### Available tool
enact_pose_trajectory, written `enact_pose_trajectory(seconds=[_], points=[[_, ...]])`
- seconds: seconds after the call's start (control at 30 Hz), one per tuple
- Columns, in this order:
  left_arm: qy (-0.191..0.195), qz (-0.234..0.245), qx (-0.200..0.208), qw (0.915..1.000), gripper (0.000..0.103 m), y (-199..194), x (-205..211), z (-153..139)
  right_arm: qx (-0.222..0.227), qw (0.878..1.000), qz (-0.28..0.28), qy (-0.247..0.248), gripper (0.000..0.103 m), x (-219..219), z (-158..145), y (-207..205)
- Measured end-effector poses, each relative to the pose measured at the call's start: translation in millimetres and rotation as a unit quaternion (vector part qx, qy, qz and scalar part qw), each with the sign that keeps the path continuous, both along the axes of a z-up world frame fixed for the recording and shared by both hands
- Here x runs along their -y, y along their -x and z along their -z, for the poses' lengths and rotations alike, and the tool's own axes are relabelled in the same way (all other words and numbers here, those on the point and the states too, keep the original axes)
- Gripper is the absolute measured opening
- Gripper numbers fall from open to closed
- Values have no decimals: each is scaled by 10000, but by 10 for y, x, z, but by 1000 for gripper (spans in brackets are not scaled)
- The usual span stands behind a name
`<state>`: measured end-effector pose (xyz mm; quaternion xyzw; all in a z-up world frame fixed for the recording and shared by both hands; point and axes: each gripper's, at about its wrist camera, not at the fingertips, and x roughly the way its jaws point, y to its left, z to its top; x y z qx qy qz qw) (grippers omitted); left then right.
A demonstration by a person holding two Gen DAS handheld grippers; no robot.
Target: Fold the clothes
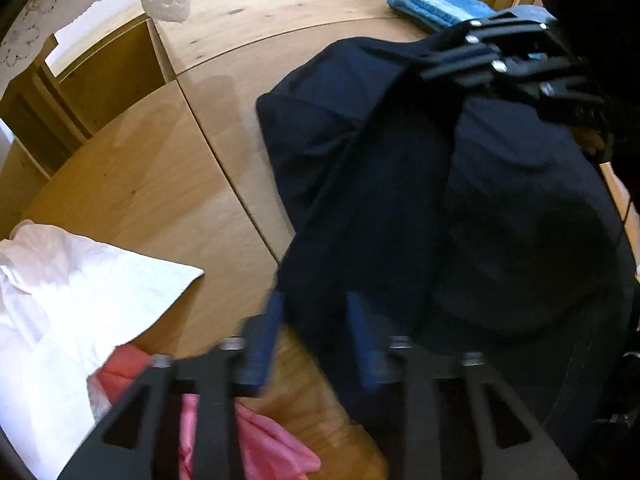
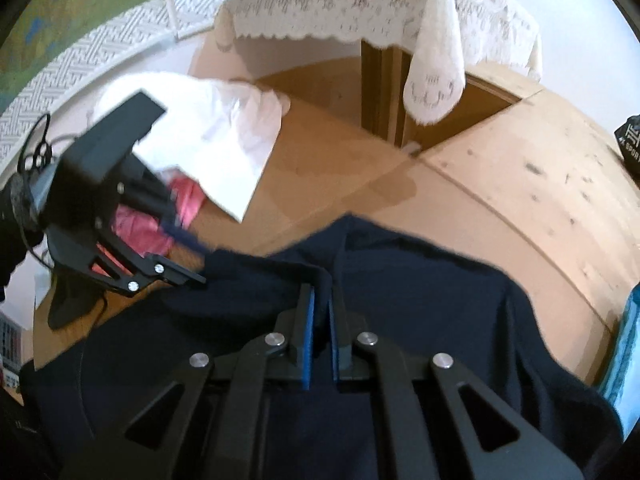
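The table (image 1: 152, 184) was bare wood where it showed. Most of what lay before both tongs was the navy garment (image 1: 460, 208), bunched, its long fold running from the left tongs (image 1: 316, 308) up toward the right tongs (image 1: 428, 70). A white cloth (image 1: 60, 292) and a pink one (image 1: 260, 440) lay off to the left tongs' outer side, a blue one (image 1: 432, 4) beyond the right pair. The right tongs (image 2: 322, 300) were clamped on a raised ridge of navy. The left tongs (image 2: 188, 240) sat at the garment's near edge — fingers close together, though blur hid whether cloth was caught. I'd say that edge was the left hand's to take — it was nearer.
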<state>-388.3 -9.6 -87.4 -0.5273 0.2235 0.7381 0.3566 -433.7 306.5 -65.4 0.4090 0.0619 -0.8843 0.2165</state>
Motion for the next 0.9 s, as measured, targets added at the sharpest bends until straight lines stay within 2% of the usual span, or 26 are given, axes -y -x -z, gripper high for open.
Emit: enact_pose_trajectory(seconds=[0.07, 0.27, 0.37, 0.5, 0.6, 0.63, 0.67, 0.73, 0.8, 0.9], points=[[-56, -6, -69, 10000, 5, -27, 49, -47, -133, 9999, -11, 34, 6, 47, -108, 38], [-155, -255, -489, 9984, 5, -126, 312, -286, -603, 9981, -54, 126, 6, 322, -428, 277], [-93, -401, -878, 9953, 5, -233, 430, -445, -826, 9963, -50, 238, 6, 479, -551, 449], [-274, -396, -1084, 9929, 5, -443, 484, -661, -949, 9949, -237, 258, 6, 631, -576, 502], [-207, -33, -1104, 9937, 10, -517, 387, -661, -955, 9946, -392, 123, 6, 663, -516, 428], [-177, -73, -1054, 9942, 16, -417, 352, -620, -928, 9948, -419, 68, 6, 657, -494, 408], [-156, -142, -976, 9950, 29, -287, 311, -574, -900, 9950, -424, 29, 6, 637, -482, 386], [-145, -286, -859, 9958, 43, -144, 350, -477, -858, 9955, -413, -39, 6, 560, -465, 326], [-79, -382, -663, 9970, 43, -34, 434, -342, -767, 9962, -398, -99, 6, 448, -423, 248], [22, -250, -472, 9986, 43, 59, 312, -130, -540, 9978, -317, -203, 6, 235, -275, 107]])
